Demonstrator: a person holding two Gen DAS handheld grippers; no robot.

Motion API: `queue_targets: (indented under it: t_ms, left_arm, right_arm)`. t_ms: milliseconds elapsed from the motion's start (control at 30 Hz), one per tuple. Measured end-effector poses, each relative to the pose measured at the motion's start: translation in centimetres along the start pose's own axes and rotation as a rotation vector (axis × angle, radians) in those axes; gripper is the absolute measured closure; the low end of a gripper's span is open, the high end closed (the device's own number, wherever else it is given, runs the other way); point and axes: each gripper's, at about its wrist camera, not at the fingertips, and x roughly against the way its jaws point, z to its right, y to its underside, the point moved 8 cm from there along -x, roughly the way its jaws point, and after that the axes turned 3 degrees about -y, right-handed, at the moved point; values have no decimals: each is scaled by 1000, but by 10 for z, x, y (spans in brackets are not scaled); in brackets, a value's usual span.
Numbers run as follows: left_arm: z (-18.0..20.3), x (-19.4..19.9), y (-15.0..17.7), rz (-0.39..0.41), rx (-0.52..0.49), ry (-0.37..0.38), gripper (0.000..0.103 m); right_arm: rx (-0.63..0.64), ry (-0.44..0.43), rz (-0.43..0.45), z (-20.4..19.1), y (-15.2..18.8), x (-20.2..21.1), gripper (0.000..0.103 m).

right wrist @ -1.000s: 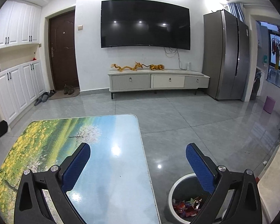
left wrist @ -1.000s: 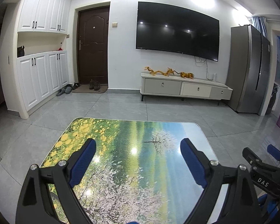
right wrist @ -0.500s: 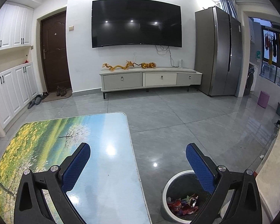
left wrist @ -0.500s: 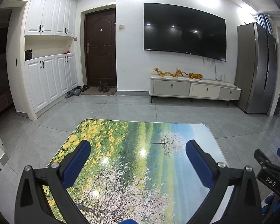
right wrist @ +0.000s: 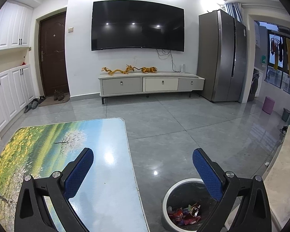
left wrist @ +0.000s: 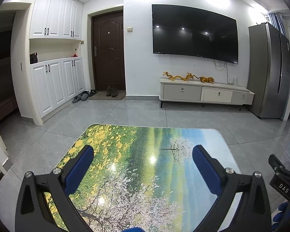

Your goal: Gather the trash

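Observation:
A low table [left wrist: 145, 166] with a printed landscape top fills the lower part of the left wrist view; no trash shows on it. My left gripper [left wrist: 143, 154] hangs over the table, open, with nothing between its blue pads. My right gripper [right wrist: 143, 154] is open and empty too, straddling the table's right edge [right wrist: 129, 154] and the floor. Under its right finger stands a round white-rimmed bin [right wrist: 176, 189] on the floor, with several colourful wrappers [right wrist: 185, 212] inside. The right gripper's black frame [left wrist: 282, 181] shows at the right edge of the left wrist view.
Grey tiled floor [right wrist: 183, 125] lies beyond the table. Against the far wall are a TV cabinet [right wrist: 150, 85] under a wall TV, a fridge [right wrist: 222, 58] and a brown door [left wrist: 108, 52]. White cupboards [left wrist: 54, 77] stand at the left; a pale countertop [right wrist: 284, 174] at the right.
Both views have swung slightly, so the room now sits further right in the left wrist view and further left in the right wrist view. The left jaws stand a little wider than a second ago.

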Motion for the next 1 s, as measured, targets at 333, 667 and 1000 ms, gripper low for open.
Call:
queue_targets:
  t_ms: [333, 667, 1000]
  left_arm:
    - [1, 1, 0, 3, 3, 10, 1]
    - [1, 4, 0, 3, 8, 18, 1]
    - [2, 10, 1, 21, 2, 19, 1]
  right_arm:
    - [5, 3, -1, 0, -1, 1, 0]
    - [10, 7, 5, 0, -2, 5, 0]
    - [14, 12, 9, 3, -2, 6, 0]
